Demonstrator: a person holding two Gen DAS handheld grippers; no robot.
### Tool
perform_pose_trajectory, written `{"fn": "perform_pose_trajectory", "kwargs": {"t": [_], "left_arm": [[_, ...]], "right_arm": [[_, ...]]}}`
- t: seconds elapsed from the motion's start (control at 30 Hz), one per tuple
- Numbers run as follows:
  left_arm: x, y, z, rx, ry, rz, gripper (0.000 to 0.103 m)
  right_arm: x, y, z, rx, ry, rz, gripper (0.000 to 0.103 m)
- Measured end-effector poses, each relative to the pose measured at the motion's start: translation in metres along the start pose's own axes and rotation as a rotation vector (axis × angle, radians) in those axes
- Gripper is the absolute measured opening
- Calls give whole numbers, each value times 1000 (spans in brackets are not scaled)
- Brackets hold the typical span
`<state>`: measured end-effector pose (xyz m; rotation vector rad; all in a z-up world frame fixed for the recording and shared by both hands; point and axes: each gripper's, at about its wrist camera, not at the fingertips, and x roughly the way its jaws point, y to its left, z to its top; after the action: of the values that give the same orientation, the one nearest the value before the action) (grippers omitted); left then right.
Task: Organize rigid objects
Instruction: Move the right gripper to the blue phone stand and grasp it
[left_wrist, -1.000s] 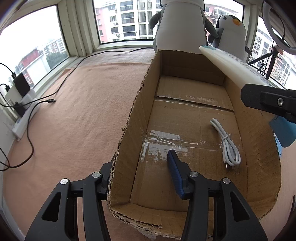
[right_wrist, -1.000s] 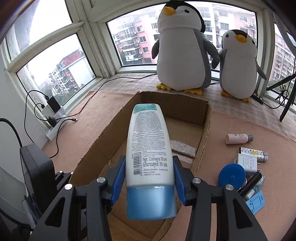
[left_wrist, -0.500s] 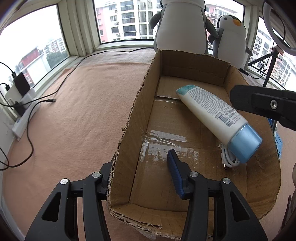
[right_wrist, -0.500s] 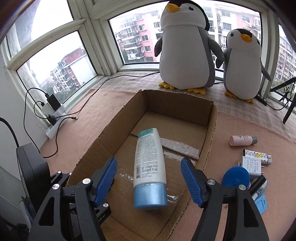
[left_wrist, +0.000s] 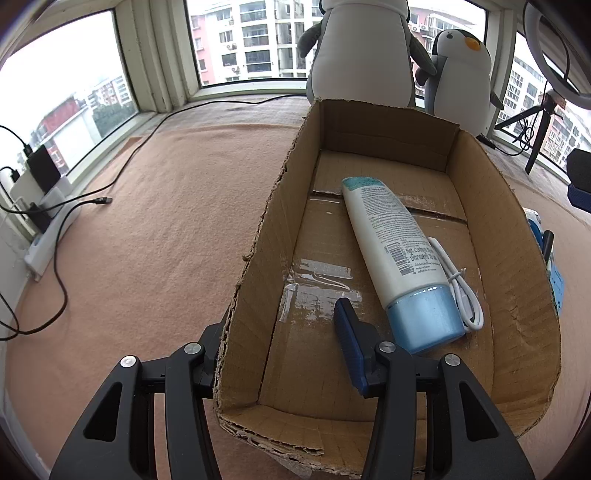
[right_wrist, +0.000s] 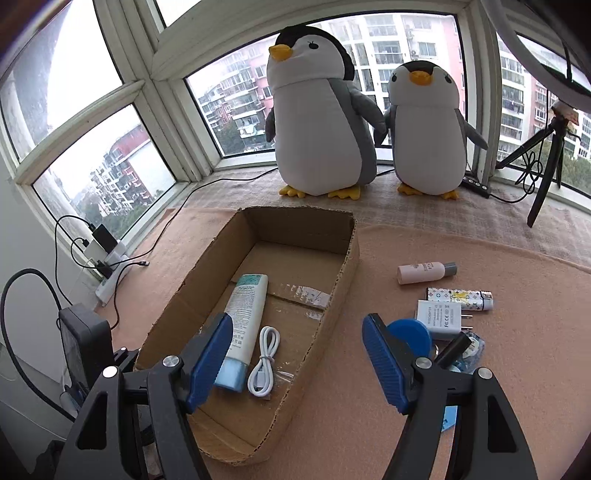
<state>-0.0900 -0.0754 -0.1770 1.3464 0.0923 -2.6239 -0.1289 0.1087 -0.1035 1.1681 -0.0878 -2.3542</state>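
An open cardboard box (left_wrist: 258, 254) (right_wrist: 345, 266) stands on the tan carpet. Inside it a white lotion tube with a blue cap (left_wrist: 391, 240) (right_wrist: 245, 314) lies flat, cap toward me, beside a coiled white cable (left_wrist: 461, 291) (right_wrist: 264, 362). My left gripper (left_wrist: 282, 317) is open and straddles the box's left wall, one finger outside and one inside. My right gripper (right_wrist: 295, 321) is open and empty, raised above the box's near right edge. Loose items lie right of the box: a pink bottle (right_wrist: 424, 272), a patterned lighter (right_wrist: 458, 297), a white charger (right_wrist: 441, 315) and a blue disc (right_wrist: 406, 332).
Two plush penguins (right_wrist: 317, 122) (right_wrist: 424, 129) stand at the window behind the box. A power strip with cables (right_wrist: 110, 266) lies along the left wall. A tripod (right_wrist: 546, 162) stands at the far right. A blue card (right_wrist: 448, 419) lies under the right finger.
The right gripper opened and let go of the lotion tube, which dropped into the box and now lies flat. That gripper then drew back and up. The left gripper stayed put.
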Motion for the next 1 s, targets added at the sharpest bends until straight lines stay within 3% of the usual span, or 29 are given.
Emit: {"fn": "perform_pose_trajectory", "kwargs": {"t": [0.27,0.37,0.53,1.0], "left_arm": [[0,0,0,1,0,1,48],[0,0,0,5,1,2,48],[-1,-1,0,14,1,9,48],[-1,-1,0,1,6,27,49]], "right_arm": [[-24,-75,-37,90,34,-133,69],[-23,-92,-50,67,54,-170,69],[-8,-104,-62,-35,133,-111,69],[28,-110,-71,-281,242,-100,74]]}}
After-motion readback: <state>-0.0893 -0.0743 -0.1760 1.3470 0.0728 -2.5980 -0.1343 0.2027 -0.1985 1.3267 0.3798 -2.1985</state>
